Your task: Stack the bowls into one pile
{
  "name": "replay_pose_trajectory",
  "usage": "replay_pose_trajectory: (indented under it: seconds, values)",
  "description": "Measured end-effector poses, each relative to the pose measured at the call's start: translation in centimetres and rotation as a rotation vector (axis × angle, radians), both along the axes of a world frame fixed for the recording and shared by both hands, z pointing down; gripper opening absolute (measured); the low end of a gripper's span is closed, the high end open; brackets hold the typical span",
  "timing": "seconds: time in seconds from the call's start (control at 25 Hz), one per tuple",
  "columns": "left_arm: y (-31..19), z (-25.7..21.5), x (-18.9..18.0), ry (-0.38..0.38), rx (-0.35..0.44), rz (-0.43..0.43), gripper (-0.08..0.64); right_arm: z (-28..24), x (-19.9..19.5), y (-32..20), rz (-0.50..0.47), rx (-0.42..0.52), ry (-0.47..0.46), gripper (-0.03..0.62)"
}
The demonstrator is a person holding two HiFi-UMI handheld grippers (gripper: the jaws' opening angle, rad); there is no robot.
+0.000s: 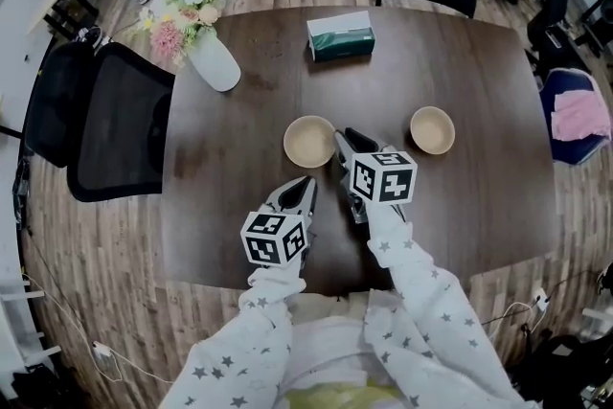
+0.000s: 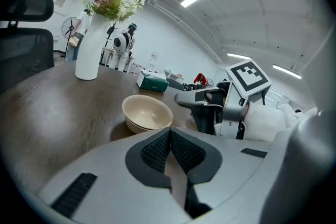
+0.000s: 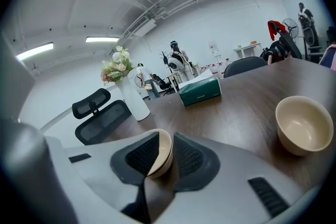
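Our left tool (image 1: 305,188) is closed and empty; our right tool (image 1: 342,146) stands parted around one bowl's (image 1: 308,141) rim. That bowl and the other bowl (image 1: 432,129) sit upright, mouths up, apart on the dark counter (image 1: 479,62). A tissue box (image 1: 341,38) and vase (image 1: 215,62) stand beyond, with wood floor (image 1: 115,302) around.

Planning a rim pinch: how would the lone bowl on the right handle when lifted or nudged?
The bowl looks stiff and thin-rimmed, so a pinch likely holds without flexing. Its smooth surface might slip when gripped. It tapers to a narrow base, so a high push could tip it.
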State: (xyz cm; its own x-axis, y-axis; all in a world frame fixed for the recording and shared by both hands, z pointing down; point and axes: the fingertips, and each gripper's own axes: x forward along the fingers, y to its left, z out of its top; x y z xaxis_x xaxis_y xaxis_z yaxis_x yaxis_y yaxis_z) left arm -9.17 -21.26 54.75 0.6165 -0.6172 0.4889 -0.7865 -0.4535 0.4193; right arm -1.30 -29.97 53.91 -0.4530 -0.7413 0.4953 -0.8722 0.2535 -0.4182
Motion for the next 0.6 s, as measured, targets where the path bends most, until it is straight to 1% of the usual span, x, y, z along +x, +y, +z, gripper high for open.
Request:
replay_pose_trajectory:
  seconds: [0.08, 0.24, 0.44, 0.6]
  values:
    - [0.0, -0.2, 0.6, -0.002, 0.006, 0.014, 0.026, -0.1, 0.8, 0.6, -0.001, 0.005, 0.007, 0.07]
    - [0.4, -0.8, 2.2, -0.007, 0.018, 0.039, 0.026, -0.5, 2.6, 1.9, 0.003, 0.014, 0.014, 0.04]
    - [0.5, -1.2, 4.1, -0.007, 0.026, 0.035, 0.026, -0.9, 5.2, 3.2, 0.013, 0.019, 0.001, 0.034]
    - [0.7, -1.7, 6.3, -0.003, 0.036, 0.033, 0.026, -1.1, 8.3, 4.2, 0.031, 0.016, -0.007, 0.034]
